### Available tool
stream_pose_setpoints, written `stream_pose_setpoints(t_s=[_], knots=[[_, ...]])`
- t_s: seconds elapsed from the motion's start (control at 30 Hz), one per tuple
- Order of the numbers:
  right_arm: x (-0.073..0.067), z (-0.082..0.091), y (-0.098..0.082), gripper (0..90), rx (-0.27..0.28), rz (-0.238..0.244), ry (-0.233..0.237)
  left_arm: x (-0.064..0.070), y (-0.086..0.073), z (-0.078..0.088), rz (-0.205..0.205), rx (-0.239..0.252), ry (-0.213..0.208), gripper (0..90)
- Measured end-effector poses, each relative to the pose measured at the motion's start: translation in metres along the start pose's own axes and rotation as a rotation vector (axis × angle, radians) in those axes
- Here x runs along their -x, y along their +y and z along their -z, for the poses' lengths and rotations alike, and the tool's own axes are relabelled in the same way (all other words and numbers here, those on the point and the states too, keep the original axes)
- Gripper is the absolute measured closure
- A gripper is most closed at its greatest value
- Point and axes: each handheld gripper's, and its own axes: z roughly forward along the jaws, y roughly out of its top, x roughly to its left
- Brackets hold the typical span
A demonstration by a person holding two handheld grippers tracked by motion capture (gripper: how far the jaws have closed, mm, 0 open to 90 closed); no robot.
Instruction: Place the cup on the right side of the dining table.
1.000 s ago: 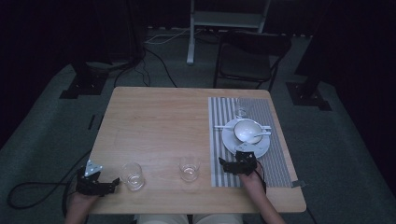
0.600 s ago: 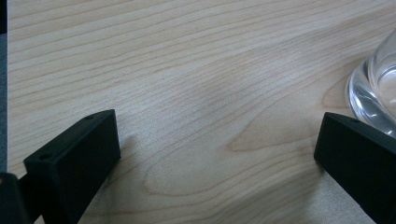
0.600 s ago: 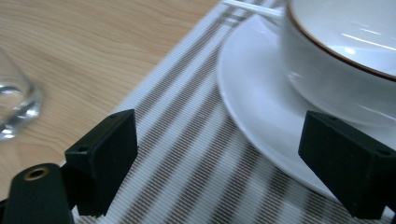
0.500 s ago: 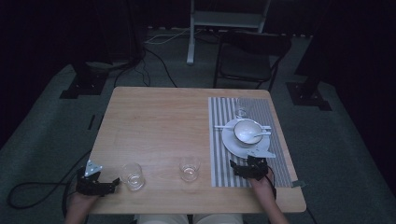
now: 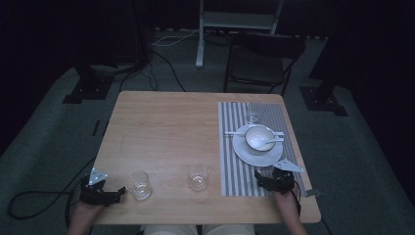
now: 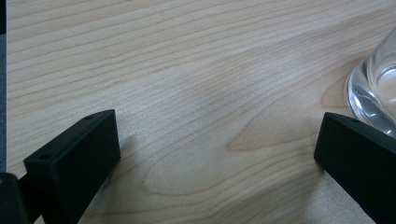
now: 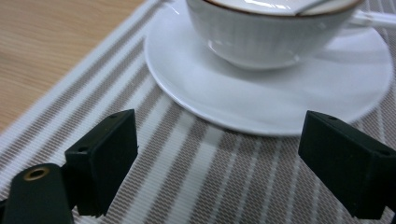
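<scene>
White round saucer with its white cup sits on the grey-and-white striped placemat at the right of the light wooden table, just ahead of your right gripper. In the right gripper view, you hold that gripper's jaws wide apart with nothing between them; they hover low over the striped placemat, and the white round saucer reaches to just short of the gap. A pale spoon lies in the cup, though its handle is cut off at the frame top in that close view.

Your left gripper rests at the table's near left corner, jaws likewise spread wide and empty over bare wood. A short clear drinking glass stands just beside its right jaw; in the left gripper view the short clear drinking glass is cut off by the frame edge, so whether jaw and glass touch cannot be told.

A second clear glass stands near the table's front edge, between the two grippers. A third glass at the far end of the placemat is dim and hard to make out.
</scene>
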Motion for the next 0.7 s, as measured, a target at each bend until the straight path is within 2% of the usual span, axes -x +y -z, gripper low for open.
stream_pose_setpoints(t_s=[0.7], knots=[[0.042, 0.026, -0.026, 11.5, 0.001, -0.099, -0.108, 0.0, 0.0, 0.0, 0.0, 0.0, 0.0, 0.7]])
